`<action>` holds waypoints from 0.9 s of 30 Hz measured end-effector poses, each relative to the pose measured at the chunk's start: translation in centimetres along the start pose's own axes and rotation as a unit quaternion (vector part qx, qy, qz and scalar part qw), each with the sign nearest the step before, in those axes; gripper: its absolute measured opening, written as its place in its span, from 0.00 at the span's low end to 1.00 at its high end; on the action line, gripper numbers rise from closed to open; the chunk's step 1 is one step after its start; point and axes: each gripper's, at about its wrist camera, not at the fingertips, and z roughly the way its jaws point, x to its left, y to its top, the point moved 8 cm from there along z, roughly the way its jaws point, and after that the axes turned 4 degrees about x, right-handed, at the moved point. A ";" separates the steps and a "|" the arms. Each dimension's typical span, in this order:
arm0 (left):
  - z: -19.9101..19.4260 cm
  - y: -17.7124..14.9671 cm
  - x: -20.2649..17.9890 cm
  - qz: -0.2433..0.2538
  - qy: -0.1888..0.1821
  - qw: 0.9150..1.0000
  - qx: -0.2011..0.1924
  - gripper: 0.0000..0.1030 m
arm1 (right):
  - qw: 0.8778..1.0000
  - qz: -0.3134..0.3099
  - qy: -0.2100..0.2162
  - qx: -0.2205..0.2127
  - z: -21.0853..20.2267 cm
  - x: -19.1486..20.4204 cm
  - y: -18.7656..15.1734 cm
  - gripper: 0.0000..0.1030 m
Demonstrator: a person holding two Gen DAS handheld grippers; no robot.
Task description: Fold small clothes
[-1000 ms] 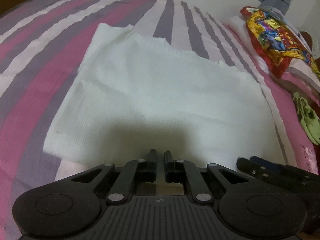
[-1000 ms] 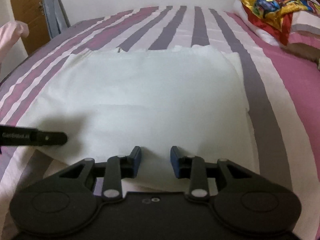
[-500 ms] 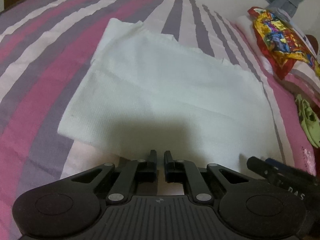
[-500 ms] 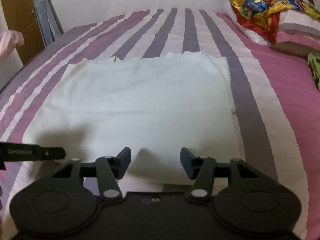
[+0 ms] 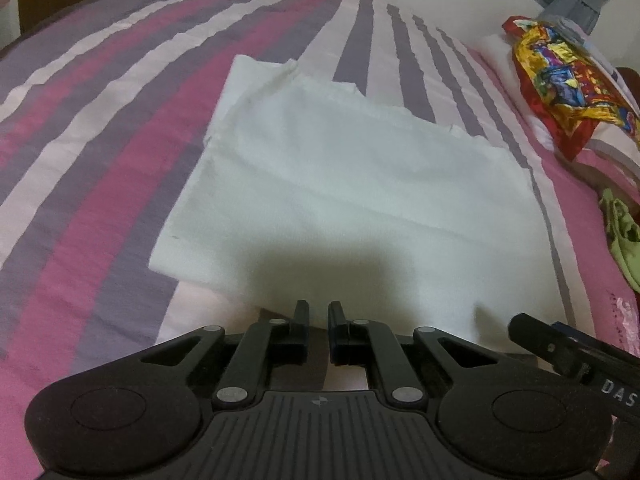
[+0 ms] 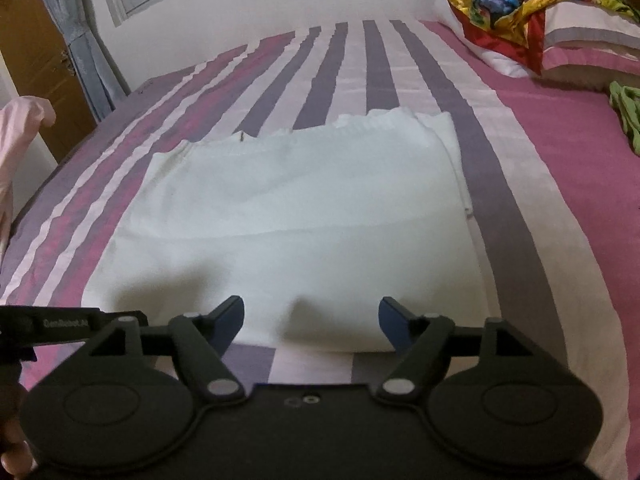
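A white knitted garment point(image 5: 340, 184) lies flat and folded on the striped bedsheet point(image 5: 100, 128); it also shows in the right wrist view point(image 6: 304, 216). My left gripper point(image 5: 318, 312) hovers just short of its near edge, jaws nearly closed with a narrow gap and nothing between them. My right gripper point(image 6: 311, 312) is wide open and empty just above the garment's near edge. The right gripper's tip shows in the left wrist view point(image 5: 560, 348), the left gripper's in the right wrist view point(image 6: 60, 322).
A colourful red and yellow cloth point(image 6: 516, 0) lies on pillows point(image 6: 592, 36) at the far right. A green garment point(image 5: 624, 236) lies on the pink sheet at the right. A pink cloth point(image 6: 16, 148) hangs at the left, beyond the bed edge.
My right gripper has opened from a narrow gap to wide. Both grippers have drawn back and risen from the garment, which lies still. The left jaws have parted very slightly.
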 end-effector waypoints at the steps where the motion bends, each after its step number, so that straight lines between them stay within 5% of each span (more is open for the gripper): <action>1: 0.0 0.0 0.0 0.001 0.000 1.000 0.000 0.07 | 1.000 0.002 0.001 0.000 -0.1 -0.1 0.0 0.73; 10: -0.2 0.0 0.7 -0.011 0.008 1.000 0.007 0.08 | 1.000 0.014 0.011 0.002 -0.5 0.0 -0.3 0.75; 12: -0.3 0.1 1.0 -0.012 0.014 1.000 0.003 0.30 | 1.000 0.013 0.015 0.001 -0.6 0.3 -0.3 0.76; 13: -0.5 0.2 1.2 -0.014 0.017 1.000 -0.002 0.79 | 1.000 0.011 0.016 0.002 -0.6 0.5 -0.3 0.76; 14: -0.9 0.3 1.4 -0.018 0.026 0.999 -0.013 1.00 | 1.000 0.010 0.016 0.002 -0.7 0.6 -0.3 0.76; 17: -2.4 0.9 1.7 -0.008 0.029 0.997 -0.069 1.00 | 1.000 0.010 0.019 0.002 -0.6 1.0 -0.3 0.76; 21: -2.3 0.3 2.6 -0.061 -0.039 0.997 -0.036 1.00 | 1.000 0.010 0.024 0.001 -0.5 1.5 -0.3 0.77; 24: -1.8 -0.8 3.8 -0.144 -0.101 0.984 -0.014 0.99 | 1.000 0.007 0.028 0.001 -0.5 2.0 -0.3 0.78; 27: -0.9 -1.8 4.8 -0.199 -0.143 0.969 -0.003 0.83 | 0.999 0.007 0.033 0.003 -0.4 2.2 -0.4 0.78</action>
